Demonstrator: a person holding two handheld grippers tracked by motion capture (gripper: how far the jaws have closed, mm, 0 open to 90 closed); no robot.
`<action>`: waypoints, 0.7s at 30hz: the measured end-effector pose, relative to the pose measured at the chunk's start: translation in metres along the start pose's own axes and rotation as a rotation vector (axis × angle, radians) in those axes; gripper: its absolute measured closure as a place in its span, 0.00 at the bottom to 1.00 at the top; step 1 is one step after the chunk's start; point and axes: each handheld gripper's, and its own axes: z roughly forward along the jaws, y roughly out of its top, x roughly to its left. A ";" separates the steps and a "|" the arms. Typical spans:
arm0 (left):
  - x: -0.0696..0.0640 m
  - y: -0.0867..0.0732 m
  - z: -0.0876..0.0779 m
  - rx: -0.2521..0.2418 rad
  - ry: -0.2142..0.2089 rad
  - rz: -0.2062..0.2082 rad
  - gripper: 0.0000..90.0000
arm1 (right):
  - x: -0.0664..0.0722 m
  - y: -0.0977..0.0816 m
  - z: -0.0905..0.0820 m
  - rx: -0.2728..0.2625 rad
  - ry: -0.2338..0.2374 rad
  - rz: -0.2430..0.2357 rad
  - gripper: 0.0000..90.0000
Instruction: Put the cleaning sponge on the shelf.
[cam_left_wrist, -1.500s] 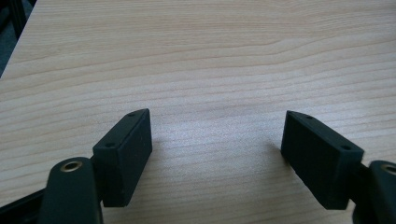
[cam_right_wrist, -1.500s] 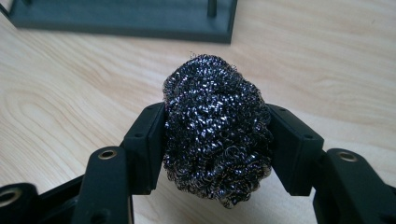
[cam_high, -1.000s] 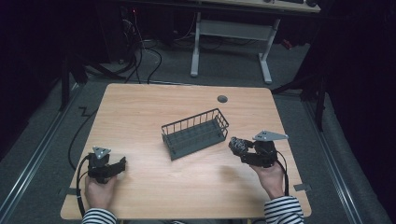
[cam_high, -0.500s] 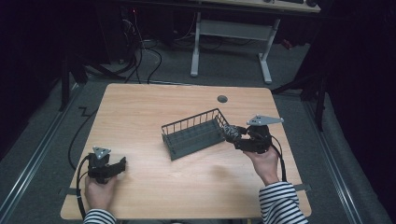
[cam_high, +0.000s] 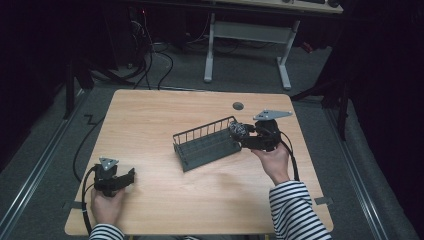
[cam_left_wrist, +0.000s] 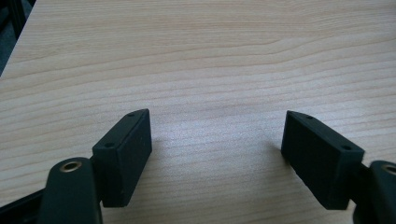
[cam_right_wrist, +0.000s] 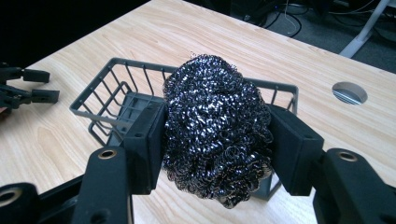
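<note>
Right gripper (cam_high: 243, 134): shifted from table's near-right edge up to wire basket (cam_high: 206, 142), jaws clamped on steel scourer (cam_right_wrist: 215, 140) at basket's right end; drop-in likely next. Left gripper (cam_high: 125, 178): near-left of basket, jaws apart, empty.

Our two hands, one at rest and one raised

Our left hand (cam_high: 106, 205) sits low at the near left, wrapped round the left gripper (cam_high: 127, 177), whose jaws stand wide apart with nothing between them. Our right forearm, in a striped sleeve (cam_high: 295, 210), reaches forward and a little inward; the right hand (cam_high: 274, 161) holds the right gripper (cam_high: 239, 134) lifted and pointing left, its jaws pressed in from both sides on what they hold.
</note>
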 end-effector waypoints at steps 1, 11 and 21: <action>0.000 0.000 0.000 0.000 0.000 0.000 0.27 | 0.001 0.002 0.003 0.003 -0.001 -0.001 0.47; 0.000 0.000 0.000 -0.001 -0.001 -0.003 0.27 | 0.000 0.016 0.029 0.021 -0.005 0.018 0.47; 0.001 0.000 0.000 -0.002 -0.004 -0.006 0.28 | -0.001 0.018 0.066 0.090 -0.010 0.019 0.46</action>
